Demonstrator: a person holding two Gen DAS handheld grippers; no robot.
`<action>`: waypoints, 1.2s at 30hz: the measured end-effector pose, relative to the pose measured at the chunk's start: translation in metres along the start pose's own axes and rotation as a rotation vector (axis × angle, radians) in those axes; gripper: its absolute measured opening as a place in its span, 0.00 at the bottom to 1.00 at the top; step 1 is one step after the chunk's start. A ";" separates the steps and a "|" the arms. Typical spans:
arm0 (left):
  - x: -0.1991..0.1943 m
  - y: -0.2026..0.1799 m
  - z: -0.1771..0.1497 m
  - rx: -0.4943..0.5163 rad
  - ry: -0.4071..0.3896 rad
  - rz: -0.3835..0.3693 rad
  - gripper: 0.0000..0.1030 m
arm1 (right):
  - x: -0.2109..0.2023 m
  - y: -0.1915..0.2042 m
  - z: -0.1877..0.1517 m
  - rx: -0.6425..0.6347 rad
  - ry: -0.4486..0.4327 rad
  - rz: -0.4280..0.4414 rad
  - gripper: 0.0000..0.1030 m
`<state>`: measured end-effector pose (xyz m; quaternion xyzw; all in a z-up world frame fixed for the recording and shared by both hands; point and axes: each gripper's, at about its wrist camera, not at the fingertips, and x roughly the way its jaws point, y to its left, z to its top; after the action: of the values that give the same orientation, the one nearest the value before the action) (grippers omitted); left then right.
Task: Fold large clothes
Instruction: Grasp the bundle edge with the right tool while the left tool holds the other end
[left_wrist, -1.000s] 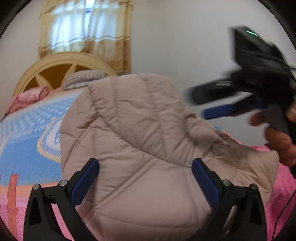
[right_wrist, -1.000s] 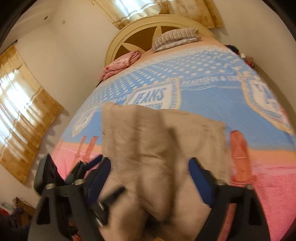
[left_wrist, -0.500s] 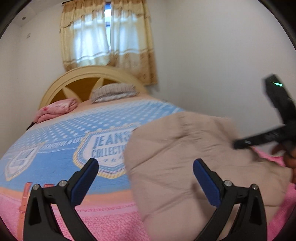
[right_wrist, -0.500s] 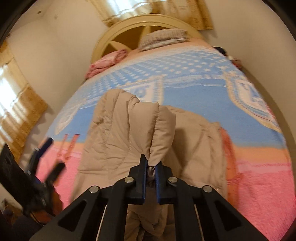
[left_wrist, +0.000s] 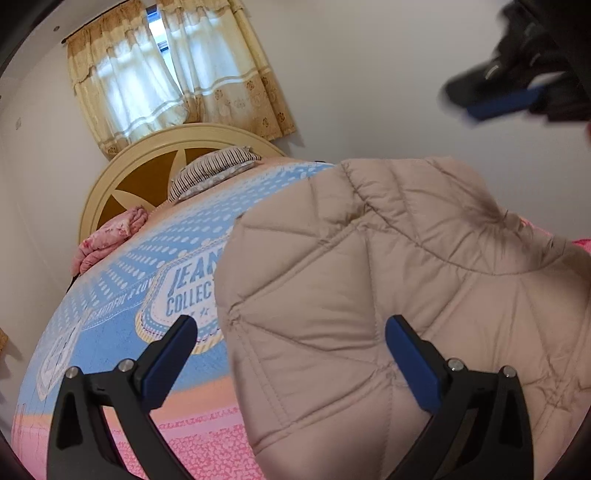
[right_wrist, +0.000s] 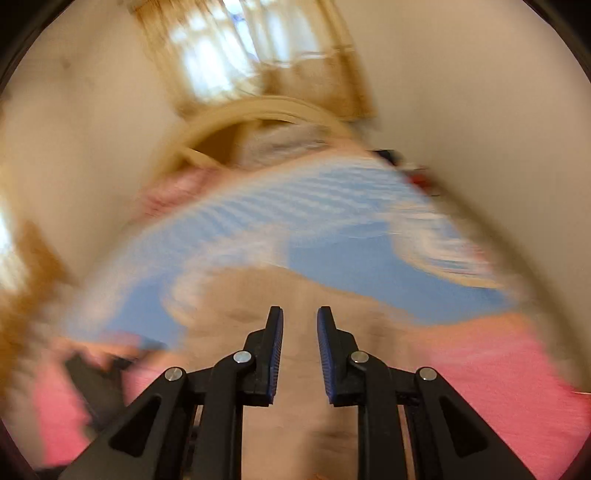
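Your right wrist view is smeared by motion blur, so the bed (right_wrist: 351, 258), the headboard (right_wrist: 258, 110) and the curtained window (right_wrist: 221, 48) read only as streaks of colour. In that view the beige jacket (right_wrist: 295, 406) is a soft tan patch below and between the fingers, with no seams or edges you could trace. Your right gripper (right_wrist: 300, 350) shows a narrow gap between its blue pads, with nothing caught in it. In the left wrist view that same gripper appears at the top right, blurred and cut off by the frame.

Your left gripper (left_wrist: 291, 358) stands wide apart, holding nothing; its right finger overlaps the jacket in the picture, but you cannot tell whether it touches the fabric.

The jacket (left_wrist: 388, 295) lies on the bed (left_wrist: 110, 332), toward its foot and on the right side of the left wrist view, over the pink band and the blue printed part of the blanket (left_wrist: 177, 288). Its lower and right edges run out of frame, so its full outline and long axis cannot be judged. The quilted face is turned up, and a dark furry trim shows near its far right corner. It covers part of the "JEANS COLLECTION" print.

A striped pillow (left_wrist: 214, 173) and a pink folded cloth (left_wrist: 110, 240) lie by the headboard (left_wrist: 147, 166), well apart from the jacket.
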<state>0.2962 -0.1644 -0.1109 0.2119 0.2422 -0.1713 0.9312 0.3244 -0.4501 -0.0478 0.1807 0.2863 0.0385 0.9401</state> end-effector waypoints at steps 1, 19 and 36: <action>-0.006 0.006 0.007 -0.027 -0.007 0.014 1.00 | 0.018 -0.003 -0.003 -0.013 0.030 0.008 0.18; 0.060 0.000 0.011 -0.182 0.151 0.021 1.00 | 0.083 -0.060 -0.061 -0.046 0.094 -0.114 0.19; 0.076 -0.001 -0.002 -0.249 0.190 -0.045 1.00 | 0.096 -0.067 -0.069 -0.008 0.120 -0.089 0.19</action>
<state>0.3583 -0.1808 -0.1524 0.1045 0.3535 -0.1400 0.9190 0.3643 -0.4733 -0.1754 0.1616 0.3495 0.0087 0.9228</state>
